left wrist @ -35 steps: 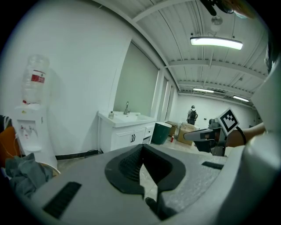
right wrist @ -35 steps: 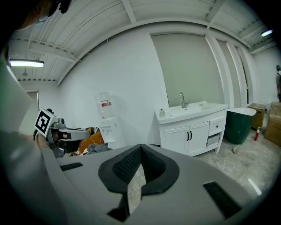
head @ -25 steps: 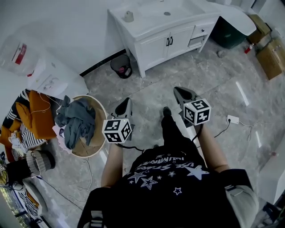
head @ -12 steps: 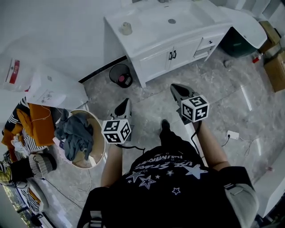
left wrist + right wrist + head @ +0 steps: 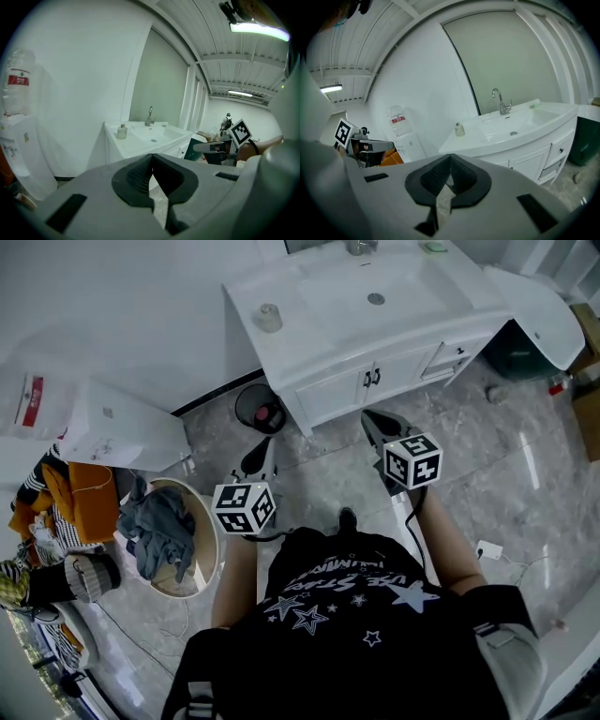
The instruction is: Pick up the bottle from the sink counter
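**Room:** bathroom with a grey marble floor (image 5: 478, 474); a white wall fills the upper left of the head view.

**Sink counter** (image 5: 286, 341): white vanity across the top of that frame, basin at centre, faucet (image 5: 361, 247) at the back edge.

**Bottle** (image 5: 269, 317): small, pale, capped. It stands upright on the counter's left end, beside the basin but apart from it, probably set there to stay clear of the water. Not yet handled.

**Left gripper** (image 5: 264, 450): you hold it low over the floor, nose toward the vanity. Jaws pressed together, nothing between them.

**Right gripper** (image 5: 368, 417): same carry, right of centre. Jaws together, empty. Closed tips suit an approach with nothing yet in reach, by my judgement.

**Bottle to grippers:** well apart. In both gripper views it sits above the closed tips, on the far counter. Your left gripper is the nearer to its end.

**Also present:** waste bin (image 5: 262, 411) at the vanity's left foot; laundry basket (image 5: 217, 545) at lower left.
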